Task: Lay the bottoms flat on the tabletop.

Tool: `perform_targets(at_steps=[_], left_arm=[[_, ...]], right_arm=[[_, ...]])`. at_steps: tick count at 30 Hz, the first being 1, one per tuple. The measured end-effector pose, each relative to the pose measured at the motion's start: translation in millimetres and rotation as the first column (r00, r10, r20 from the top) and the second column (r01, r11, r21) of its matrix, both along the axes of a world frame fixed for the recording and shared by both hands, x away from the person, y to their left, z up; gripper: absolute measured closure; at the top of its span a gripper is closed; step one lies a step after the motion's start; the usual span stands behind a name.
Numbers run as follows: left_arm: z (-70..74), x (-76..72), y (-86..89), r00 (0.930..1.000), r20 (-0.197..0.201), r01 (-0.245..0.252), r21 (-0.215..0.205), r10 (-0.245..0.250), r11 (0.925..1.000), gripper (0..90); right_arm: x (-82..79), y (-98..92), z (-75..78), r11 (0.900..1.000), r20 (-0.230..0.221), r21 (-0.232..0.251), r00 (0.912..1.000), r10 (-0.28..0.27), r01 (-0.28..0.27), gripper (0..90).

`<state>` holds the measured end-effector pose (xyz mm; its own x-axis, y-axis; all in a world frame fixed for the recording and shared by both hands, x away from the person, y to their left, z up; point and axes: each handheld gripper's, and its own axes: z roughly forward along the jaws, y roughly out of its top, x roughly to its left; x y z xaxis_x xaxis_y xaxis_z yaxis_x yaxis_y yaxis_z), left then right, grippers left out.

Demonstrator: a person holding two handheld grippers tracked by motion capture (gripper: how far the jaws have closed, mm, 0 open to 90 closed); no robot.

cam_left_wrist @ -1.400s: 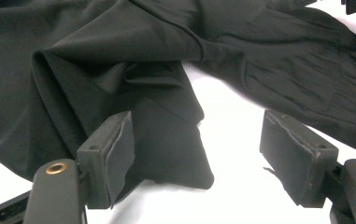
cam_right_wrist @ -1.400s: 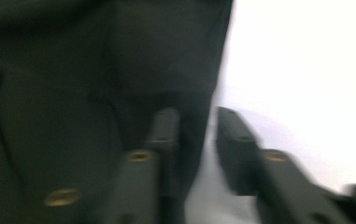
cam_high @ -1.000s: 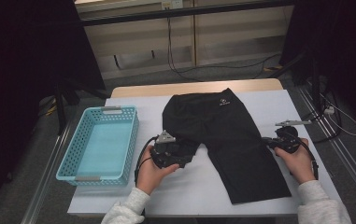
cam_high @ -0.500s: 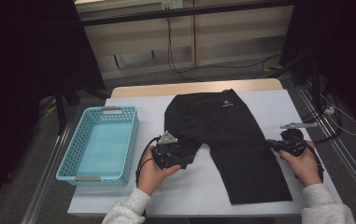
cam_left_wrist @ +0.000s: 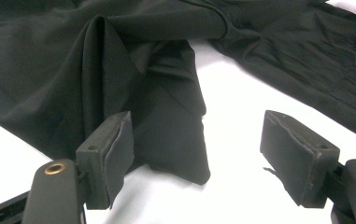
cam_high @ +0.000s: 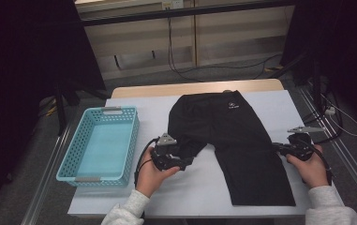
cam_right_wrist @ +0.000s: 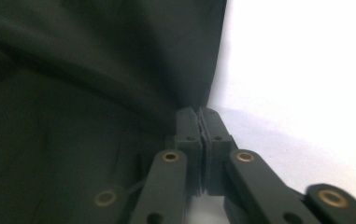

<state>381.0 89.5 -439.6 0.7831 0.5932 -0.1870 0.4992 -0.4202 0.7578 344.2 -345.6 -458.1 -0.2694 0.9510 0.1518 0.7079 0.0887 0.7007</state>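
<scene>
Two handheld grippers worked at a pair of black shorts [cam_high: 234, 140] spread on a white table [cam_high: 195, 187], seen from above. The shorts lay at the table's centre, waistband toward twelve o'clock; one leg ran long toward five o'clock, the other was folded up short toward eight o'clock. The left gripper [cam_high: 185, 163], in the person's left hand [cam_high: 150, 171], sat at about seven o'clock from the shorts' middle, its jaws pointing at the folded leg. In the left gripper view its jaws stood wide apart, with a folded corner of black cloth lying between them (one pad [cam_left_wrist: 115, 154] just beside the cloth, the other over bare table), neither pressing on it. The right gripper [cam_high: 279, 146], in the right hand [cam_high: 309, 166], met the outer edge of the long leg at about three o'clock. In the right gripper view its jaws were together at the cloth's edge; they had just been easing open slightly, and whether fabric sat pinched between them could not be told. A turquoise basket [cam_high: 73, 164] stood at nine o'clock, well apart from the shorts.
</scene>
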Motion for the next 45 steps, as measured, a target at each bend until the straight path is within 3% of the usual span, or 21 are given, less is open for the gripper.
perform_targets(at_steps=[4,7,10,14,18,21,22,23,25,26,29,35,37,39,41,43,45], left_arm=[[0.9,-0.1,0.1,1.0000,0.000,-0.001,-0.001,0.001,1.0000,25.9],[2.2,-0.8,1.8,1.0000,0.001,0.002,0.004,-0.002,1.0000,25.9],[3.3,-1.5,2.4,1.0000,0.001,-0.003,-0.001,0.003,1.0000,25.8],[5.8,-1.0,3.5,0.9998,0.002,-0.018,-0.009,0.018,0.9998,25.8],[9.8,-0.2,4.9,0.9997,0.002,-0.024,-0.021,0.024,0.9995,25.2],[12.1,1.3,9.0,0.9991,0.008,-0.041,-0.023,0.041,0.9989,25.2],[12.3,1.4,10.0,0.9988,0.008,-0.049,-0.024,0.049,0.9985,25.2],[12.1,1.5,10.8,0.9987,0.008,-0.051,-0.026,0.051,0.9984,25.2],[11.9,0.9,11.0,0.9984,0.005,-0.056,-0.027,0.056,0.9981,25.2],[11.6,0.6,11.0,0.9985,0.005,-0.055,-0.026,0.055,0.9982,25.3],[9.3,1.2,11.0,0.9985,0.000,-0.055,-0.018,0.055,0.9983,25.3],[8.3,2.9,10.3,0.9986,-0.006,-0.053,-0.018,0.052,0.9985,25.3],[7.6,3.8,8.9,0.9988,-0.006,-0.049,-0.018,0.049,0.9987,25.3],[7.0,3.8,7.6,0.9990,-0.009,-0.044,-0.017,0.044,0.9989,25.3],[6.6,2.7,5.9,0.9992,-0.010,-0.038,-0.015,0.038,0.9992,25.3],[6.2,1.6,4.8,0.9993,-0.007,-0.036,-0.013,0.036,0.9993,25.3],[5.7,0.7,4.6,0.9994,-0.011,-0.034,-0.010,0.034,0.9994,25.3]], right_arm=[[4.0,2.5,2.1,1.000,0.016,-0.013,0.9999,0.000,0.000,68.4],[12.9,2.4,5.1,1.000,0.027,0.002,0.9995,-0.017,0.016,59.7],[30.4,2.9,3.7,0.999,0.023,0.023,0.9993,-0.029,0.028,55.0],[58.2,3.3,1.1,0.999,0.008,0.015,0.9996,-0.029,0.029,48.1],[78.6,8.3,-1.3,0.999,-0.002,0.028,0.9997,-0.025,0.025,50.6],[86.6,16.4,-0.3,1.000,-0.002,-0.026,1.0000,0.005,-0.005,58.8],[88.4,18.9,0.0,0.999,-0.002,-0.051,1.0000,0.009,-0.009,67.0],[88.8,19.4,-0.4,0.998,0.005,-0.069,1.0000,0.007,-0.007,70.2],[88.4,17.7,-0.7,0.999,-0.002,-0.038,1.0000,-0.001,0.001,81.2],[87.2,15.4,-0.6,1.000,-0.026,0.007,0.9995,0.020,-0.020,89.3],[84.0,10.2,-0.9,0.999,-0.031,0.029,0.9991,0.028,-0.027,90.0],[78.6,-11.8,-2.5,0.996,-0.025,0.054,0.9975,-0.066,0.067,90.0],[75.0,-14.5,-5.1,0.991,-0.023,0.107,0.9965,-0.081,0.083,81.9],[70.9,-12.6,-5.1,0.989,-0.010,0.134,0.9982,-0.059,0.060,61.3],[61.0,-8.5,-1.5,0.996,-0.001,0.055,0.9979,-0.065,0.065,49.7],[52.1,-9.7,-0.7,0.998,-0.001,0.045,0.9986,-0.052,0.052,46.5],[38.1,-13.8,0.9,0.997,-0.016,0.064,0.9986,-0.051,0.052,44.0]])
